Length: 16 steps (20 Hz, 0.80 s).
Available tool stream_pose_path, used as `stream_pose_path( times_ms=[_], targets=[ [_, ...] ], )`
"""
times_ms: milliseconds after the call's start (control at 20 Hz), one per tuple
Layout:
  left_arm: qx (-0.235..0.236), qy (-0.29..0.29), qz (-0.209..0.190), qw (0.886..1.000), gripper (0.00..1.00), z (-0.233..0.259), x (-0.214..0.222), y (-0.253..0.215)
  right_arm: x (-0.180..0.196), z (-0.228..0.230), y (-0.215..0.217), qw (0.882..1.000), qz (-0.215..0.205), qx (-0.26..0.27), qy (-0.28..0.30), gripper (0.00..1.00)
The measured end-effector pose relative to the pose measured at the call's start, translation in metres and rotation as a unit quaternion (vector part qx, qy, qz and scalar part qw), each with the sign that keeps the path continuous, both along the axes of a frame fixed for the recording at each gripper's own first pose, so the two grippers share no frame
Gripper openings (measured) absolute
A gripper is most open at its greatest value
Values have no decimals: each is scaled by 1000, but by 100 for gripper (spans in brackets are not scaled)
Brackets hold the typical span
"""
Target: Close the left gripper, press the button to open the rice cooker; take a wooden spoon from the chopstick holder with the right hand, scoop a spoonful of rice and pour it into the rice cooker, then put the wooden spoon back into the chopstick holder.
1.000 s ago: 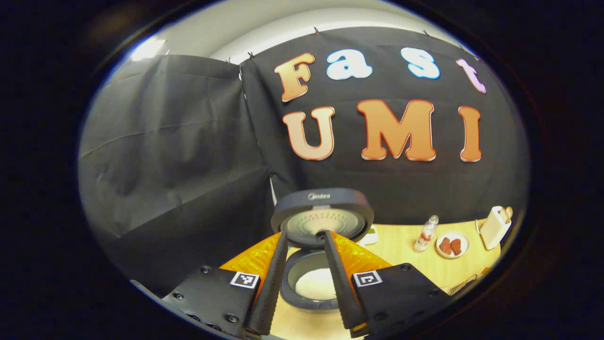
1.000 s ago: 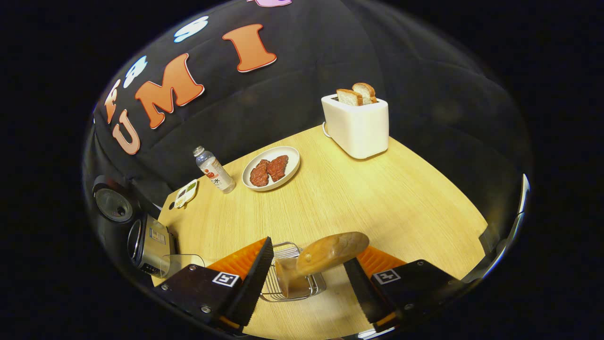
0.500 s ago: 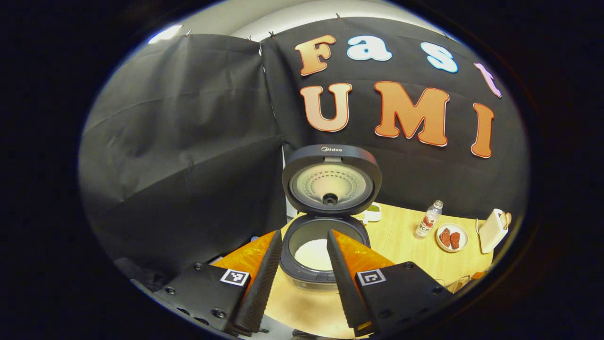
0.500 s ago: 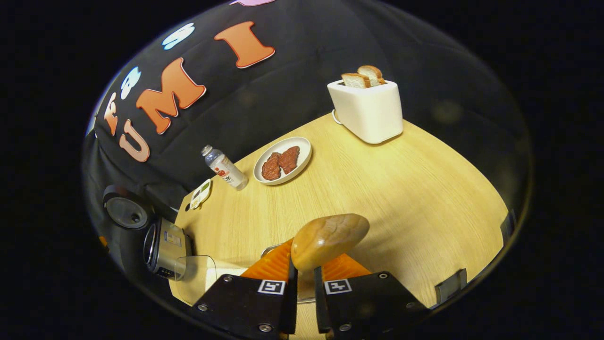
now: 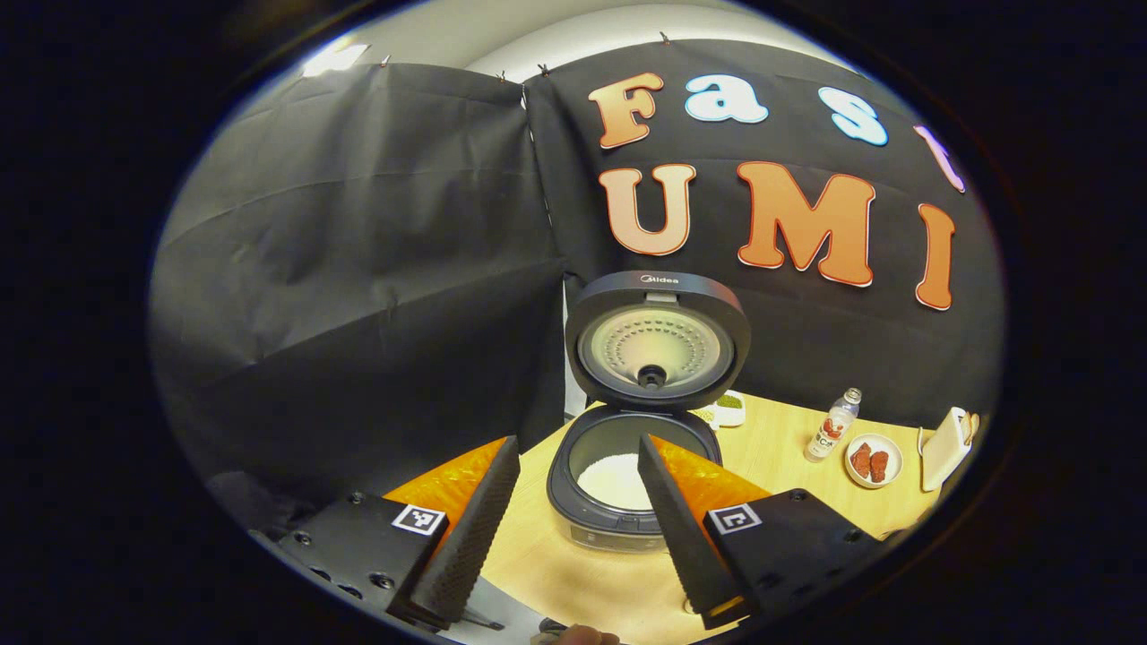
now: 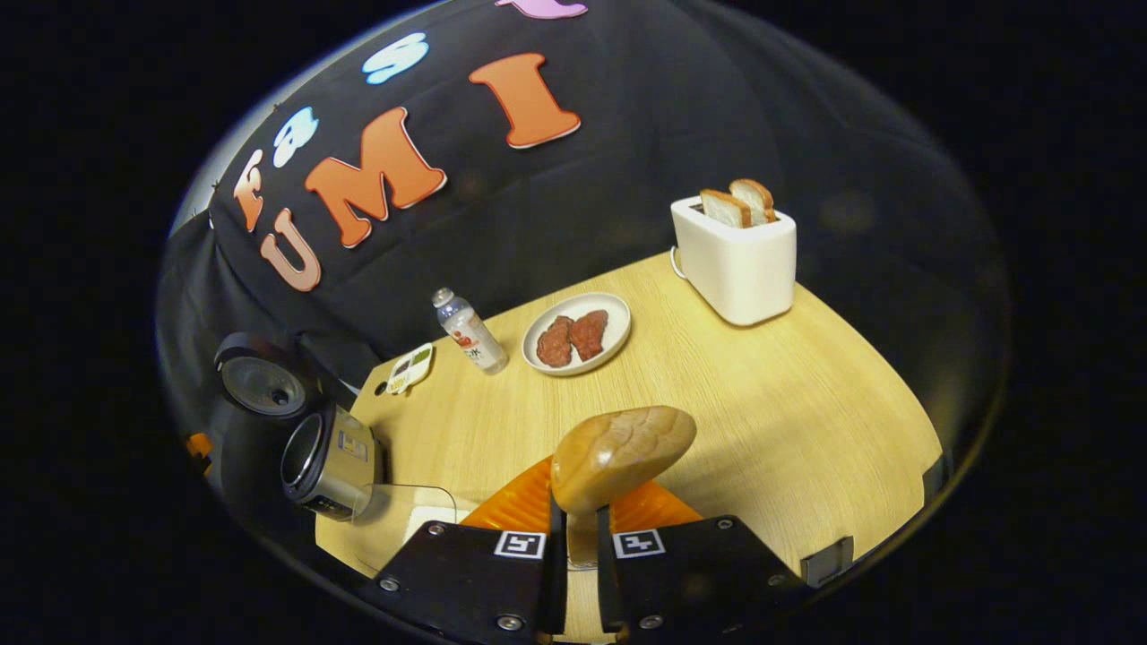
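Pinching the smooth wooden spoon [image 6: 622,455] by its neck, my right gripper [image 6: 573,537] carries its rounded bowl just above the fingertips, while my left gripper [image 5: 573,528] gapes empty before the round open rice cooker [image 5: 632,475].

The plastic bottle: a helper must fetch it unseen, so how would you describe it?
On the wooden table, look along the back edge by the black cloth. The bottle stands between a small tray and a plate of meat. It alone is clear, tall and capped.
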<state>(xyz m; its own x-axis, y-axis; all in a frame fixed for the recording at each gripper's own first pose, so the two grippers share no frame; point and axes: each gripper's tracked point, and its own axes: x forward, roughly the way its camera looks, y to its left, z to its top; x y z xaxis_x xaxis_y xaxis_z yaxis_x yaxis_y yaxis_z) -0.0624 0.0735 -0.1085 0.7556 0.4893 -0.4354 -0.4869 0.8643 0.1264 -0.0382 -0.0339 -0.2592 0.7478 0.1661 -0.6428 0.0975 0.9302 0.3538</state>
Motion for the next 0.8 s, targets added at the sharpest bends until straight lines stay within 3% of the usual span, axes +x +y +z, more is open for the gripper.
stream_pose_path(
  times_ms=[100, 350, 650, 800],
  targets=[
    [8, -10, -11, 1000, 94, 2, 9, 11, 1, 24, 8, 1000, -5, -17, -25, 13],
    [25, -33, -26, 999, 100, 5, 28, 38, -3, 67, 75, 998, 29, 0, -51, 13],
    [22, -30, -58, 998, 100, -11, 38, 57, -27, 29, 165, 995, 95, -22, -9, 13],
    [23, -27, -66, 997, 100, -18, 39, 68, -27, 5, 171, 989, 108, -98, -7, 13]
  ],
)
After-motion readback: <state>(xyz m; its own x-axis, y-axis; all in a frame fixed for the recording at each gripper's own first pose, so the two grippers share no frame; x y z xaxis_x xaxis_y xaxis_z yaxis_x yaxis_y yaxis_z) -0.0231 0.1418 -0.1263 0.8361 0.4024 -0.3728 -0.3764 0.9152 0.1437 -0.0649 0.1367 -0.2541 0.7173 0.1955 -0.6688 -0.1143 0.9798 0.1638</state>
